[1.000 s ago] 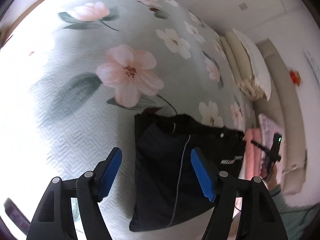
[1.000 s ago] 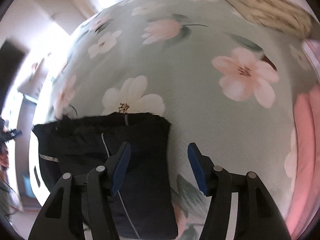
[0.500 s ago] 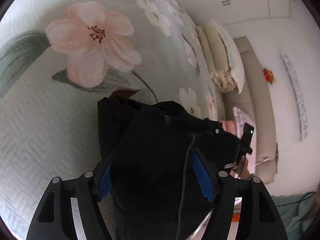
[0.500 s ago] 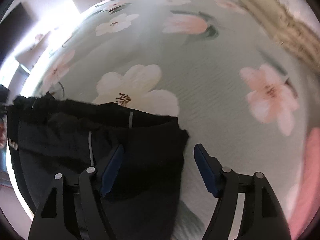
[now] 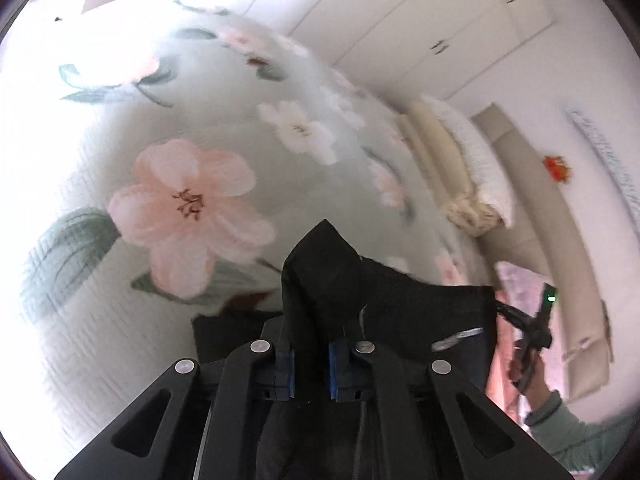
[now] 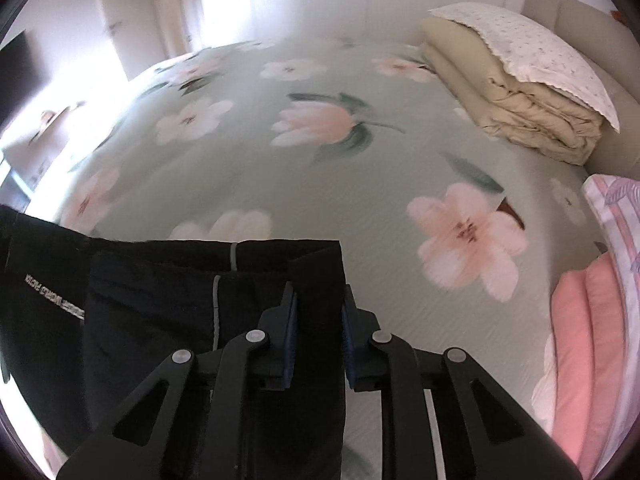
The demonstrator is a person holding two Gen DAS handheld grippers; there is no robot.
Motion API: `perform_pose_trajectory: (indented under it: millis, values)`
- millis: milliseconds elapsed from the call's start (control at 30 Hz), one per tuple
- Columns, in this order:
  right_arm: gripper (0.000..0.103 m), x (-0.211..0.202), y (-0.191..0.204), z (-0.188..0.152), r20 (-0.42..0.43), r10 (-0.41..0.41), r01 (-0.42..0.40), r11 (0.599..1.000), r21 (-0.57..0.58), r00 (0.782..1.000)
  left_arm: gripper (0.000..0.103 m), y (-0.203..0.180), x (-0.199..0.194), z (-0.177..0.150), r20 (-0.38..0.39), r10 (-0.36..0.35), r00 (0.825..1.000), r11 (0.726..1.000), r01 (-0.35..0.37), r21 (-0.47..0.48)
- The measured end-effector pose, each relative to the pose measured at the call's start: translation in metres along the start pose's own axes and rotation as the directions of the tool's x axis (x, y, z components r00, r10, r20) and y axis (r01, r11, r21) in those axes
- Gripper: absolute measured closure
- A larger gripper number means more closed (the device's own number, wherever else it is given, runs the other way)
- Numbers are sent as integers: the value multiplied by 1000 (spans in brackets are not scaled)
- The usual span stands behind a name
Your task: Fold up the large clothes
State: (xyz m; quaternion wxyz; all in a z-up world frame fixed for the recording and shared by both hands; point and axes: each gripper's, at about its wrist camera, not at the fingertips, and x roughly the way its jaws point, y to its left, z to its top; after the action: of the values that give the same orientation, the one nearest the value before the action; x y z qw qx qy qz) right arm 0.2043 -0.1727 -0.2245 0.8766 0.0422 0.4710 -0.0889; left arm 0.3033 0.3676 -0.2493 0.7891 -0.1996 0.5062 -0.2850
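Since a moment ago we've closed both grippers on the black garment (image 6: 160, 312): the left gripper (image 5: 310, 354) pinches a raised corner, the right gripper (image 6: 318, 320) clamps the other edge. It seems lifted off the floral bedspread (image 6: 360, 184), ready for folding over.

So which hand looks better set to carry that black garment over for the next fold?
Probably neither alone. The left tool is shut on a bunched corner of the black garment, and the right tool is shut on its flat edge. If one leads, I'd guess the right, with bare bedspread ahead.
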Motion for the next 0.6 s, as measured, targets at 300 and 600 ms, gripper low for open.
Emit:
perform_pose_trajectory:
  millis: [300, 600]
  values:
    - [82, 119, 12, -31, -232, -54, 56, 998, 3, 971, 89, 65, 87, -30, -152, 58, 987, 983, -84, -165]
    - [52, 71, -8, -15, -202, -53, 74, 993, 94, 978, 50, 62, 24, -17, -175, 105, 979, 990, -120, -76]
